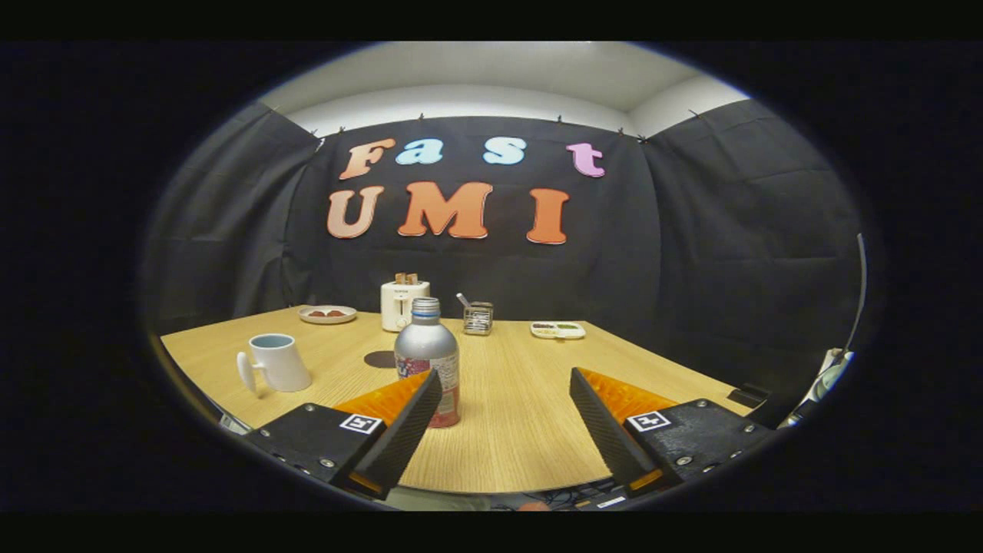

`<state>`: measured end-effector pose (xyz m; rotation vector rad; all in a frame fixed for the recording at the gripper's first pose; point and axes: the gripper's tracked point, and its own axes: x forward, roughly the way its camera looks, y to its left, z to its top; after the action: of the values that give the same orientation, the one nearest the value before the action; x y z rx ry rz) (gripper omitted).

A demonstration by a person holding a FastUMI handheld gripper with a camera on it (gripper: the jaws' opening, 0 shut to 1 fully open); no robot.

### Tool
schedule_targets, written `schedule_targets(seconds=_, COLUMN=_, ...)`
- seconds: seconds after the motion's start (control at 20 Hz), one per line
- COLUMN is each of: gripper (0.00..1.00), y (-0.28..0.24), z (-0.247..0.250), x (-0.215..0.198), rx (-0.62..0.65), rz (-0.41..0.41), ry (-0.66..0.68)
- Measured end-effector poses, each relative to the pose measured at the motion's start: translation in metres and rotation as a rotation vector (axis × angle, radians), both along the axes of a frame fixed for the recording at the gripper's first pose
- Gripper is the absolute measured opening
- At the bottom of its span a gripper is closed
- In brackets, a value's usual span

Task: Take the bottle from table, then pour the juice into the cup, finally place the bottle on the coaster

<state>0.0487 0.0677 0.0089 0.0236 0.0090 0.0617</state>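
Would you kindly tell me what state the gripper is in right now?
Gripper: open, fingers spread wide and holding nothing; the bottle stands just ahead of the left finger.

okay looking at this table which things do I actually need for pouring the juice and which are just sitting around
For the job:
bottle, upright just ahead of the open gripper, by its left finger
cup, left of the bottle
coaster, the dark disc behind the bottle

Just lying about:
toaster
plate
wire holder
small tray
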Motion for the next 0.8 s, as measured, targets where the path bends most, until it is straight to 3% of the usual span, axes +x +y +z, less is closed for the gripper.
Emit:
schedule_targets(seconds=0.2, gripper=1.0, y=0.023, z=-0.007, x=0.011, rx=0.026, rz=0.017, ry=0.007)
schedule_targets(seconds=0.45, gripper=1.0, y=0.052, z=-0.016, x=0.027, rx=-0.035, rz=0.039, ry=0.027)
schedule_targets(seconds=0.8, gripper=1.0, y=0.059, z=-0.043, x=0.047, rx=-0.059, rz=0.037, ry=0.108)
